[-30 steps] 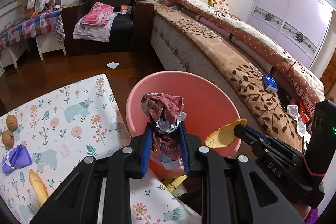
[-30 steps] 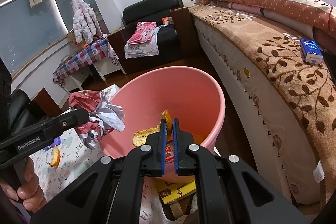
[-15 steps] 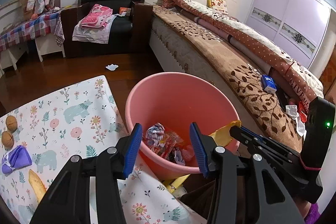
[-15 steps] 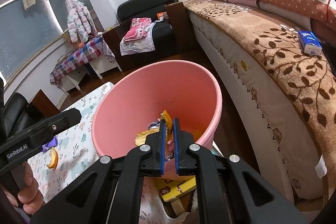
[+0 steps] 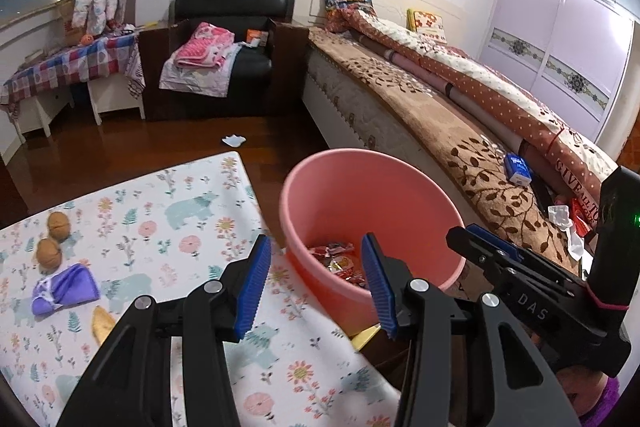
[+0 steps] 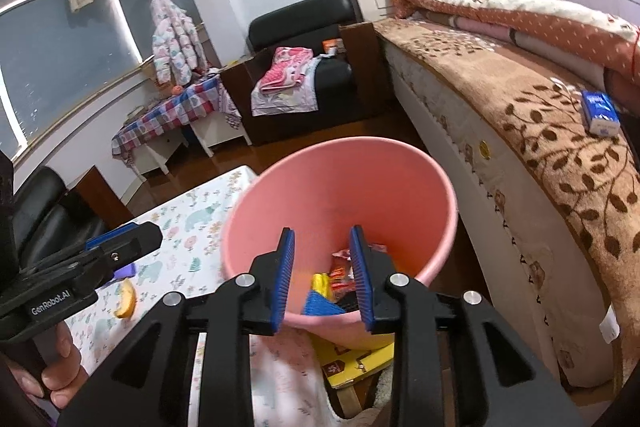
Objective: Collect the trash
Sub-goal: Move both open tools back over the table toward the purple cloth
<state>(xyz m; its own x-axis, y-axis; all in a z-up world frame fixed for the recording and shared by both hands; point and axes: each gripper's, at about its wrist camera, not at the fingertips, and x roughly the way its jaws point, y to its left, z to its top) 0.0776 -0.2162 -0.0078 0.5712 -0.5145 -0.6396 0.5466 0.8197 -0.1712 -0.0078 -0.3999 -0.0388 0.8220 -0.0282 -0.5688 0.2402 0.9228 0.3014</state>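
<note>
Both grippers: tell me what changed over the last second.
The left gripper let go of its crumpled wrapper, which now lies in the pink bucket, and has pulled back toward the table. The right gripper dropped its orange peel into the bucket; both are open now. Walnuts, purple wrapper and the peel on the table stayed put.
</note>
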